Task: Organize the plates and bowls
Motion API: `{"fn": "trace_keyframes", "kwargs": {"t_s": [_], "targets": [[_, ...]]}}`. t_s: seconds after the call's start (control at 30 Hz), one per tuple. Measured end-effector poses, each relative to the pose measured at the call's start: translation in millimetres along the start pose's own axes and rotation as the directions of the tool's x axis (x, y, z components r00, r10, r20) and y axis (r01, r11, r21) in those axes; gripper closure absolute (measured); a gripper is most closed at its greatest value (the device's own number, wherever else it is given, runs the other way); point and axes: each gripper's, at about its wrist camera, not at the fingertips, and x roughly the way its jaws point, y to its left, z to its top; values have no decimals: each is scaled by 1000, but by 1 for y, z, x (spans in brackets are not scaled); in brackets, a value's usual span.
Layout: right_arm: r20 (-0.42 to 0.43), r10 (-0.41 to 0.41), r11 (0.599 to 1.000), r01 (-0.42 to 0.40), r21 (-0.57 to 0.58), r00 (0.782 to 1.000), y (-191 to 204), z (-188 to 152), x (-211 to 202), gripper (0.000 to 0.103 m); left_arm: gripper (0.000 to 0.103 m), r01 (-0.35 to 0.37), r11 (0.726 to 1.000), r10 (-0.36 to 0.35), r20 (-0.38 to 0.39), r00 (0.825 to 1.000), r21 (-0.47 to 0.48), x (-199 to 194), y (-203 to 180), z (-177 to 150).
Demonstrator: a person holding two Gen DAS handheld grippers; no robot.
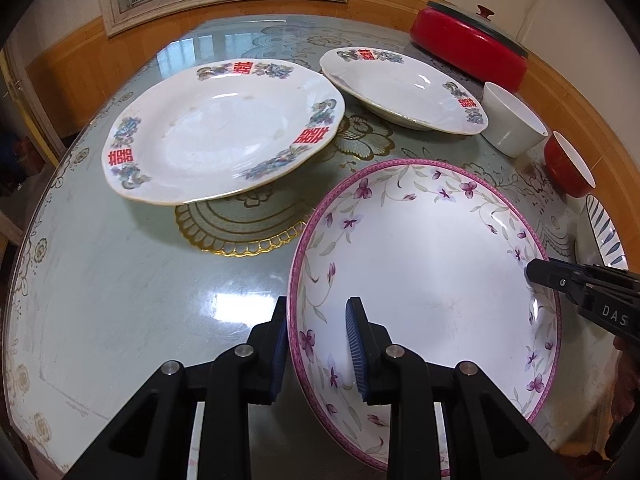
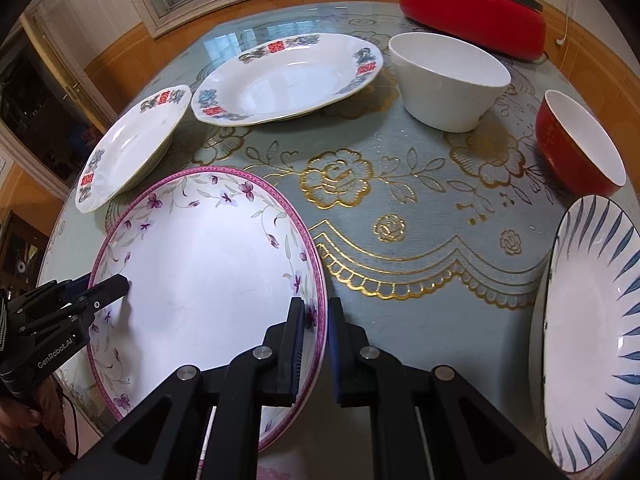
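Left tongs (image 1: 316, 344) and right tongs (image 2: 318, 344) straddle opposite rims of the pink-flowered plate (image 1: 424, 280), jaws narrow, not visibly clamped. Glazed, rigid, breakable and likely slippery; grip the rim. Beyond lie two red-charactered plates (image 1: 224, 132).

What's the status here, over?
Left gripper and right gripper: jaws straddling opposite rims of pink-rimmed floral plate. Whether lifted: cannot tell. Nothing in the way.

pink-rimmed floral plate (image 1: 432, 264) – tilted, nearest | two red-character plates (image 1: 224, 132) (image 1: 404, 88) | white bowl (image 2: 448, 80) – upright | red bowl (image 2: 576, 148) | blue-striped plate (image 2: 592, 332)
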Motion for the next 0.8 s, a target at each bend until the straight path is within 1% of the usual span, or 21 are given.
{"fn": "trace_keyframes", "kwargs": {"t_s": [0.07, 0.13, 0.2, 0.3, 0.37, 0.47, 0.57, 0.6, 0.63, 0.67, 0.7, 0.73, 0.77, 0.8], "targets": [[-2, 15, 1000, -15, 9, 1000, -4, 1, 0, 93, 77, -5, 1000, 5, 3, 1000, -11, 1, -1, 2], [-2, 28, 999, -28, 21, 1000, -9, 2, 0, 93, 81, -5, 1000, 6, 7, 1000, -22, 2, -2, 4], [2, 31, 999, -31, 24, 1000, -13, 4, 1, 94, 82, -8, 1000, 8, 11, 1000, -18, 3, -4, 6], [3, 26, 999, -26, 22, 1000, -18, 9, 1, 94, 81, -33, 999, 33, 16, 999, 2, 5, -11, 9], [-4, 24, 1000, -24, 18, 1000, -19, 11, 2, 94, 81, -39, 999, 39, 14, 999, -3, 6, -12, 10], [-9, 13, 1000, -13, -6, 1000, -18, 11, 1, 93, 81, -38, 999, 38, 19, 999, 2, 5, -12, 9], [-11, -2, 1000, 2, 6, 1000, -16, 10, 0, 92, 81, -24, 1000, 23, 20, 1000, 18, 5, -11, 8], [-8, -8, 1000, 8, 14, 1000, -15, 10, 1, 91, 80, -11, 1000, 11, 15, 1000, 22, 6, -10, 9], [-7, -10, 1000, 10, 24, 1000, -14, 10, 1, 89, 77, -1, 1000, 1, 11, 1000, 24, 6, -9, 9], [-7, -11, 999, 11, 38, 1000, -14, 10, 1, 86, 75, 20, 999, -20, 6, 1000, 27, 6, -7, 10], [-11, -2, 998, 2, 58, 1000, -14, 11, 3, 82, 71, 35, 999, -35, 3, 999, 30, 5, -6, 10], [-17, 11, 997, -10, 77, 1000, -14, 11, 4, 79, 66, 42, 999, -43, 5, 999, 34, 3, -4, 11], [-16, 12, 995, -10, 95, 1000, -14, 11, 4, 79, 62, 45, 998, -45, 12, 999, 44, 0, -2, 11], [-14, 7, 993, -5, 114, 1000, -13, 10, 4, 79, 53, 39, 998, -40, 23, 999, 56, -3, 1, 12]]}}
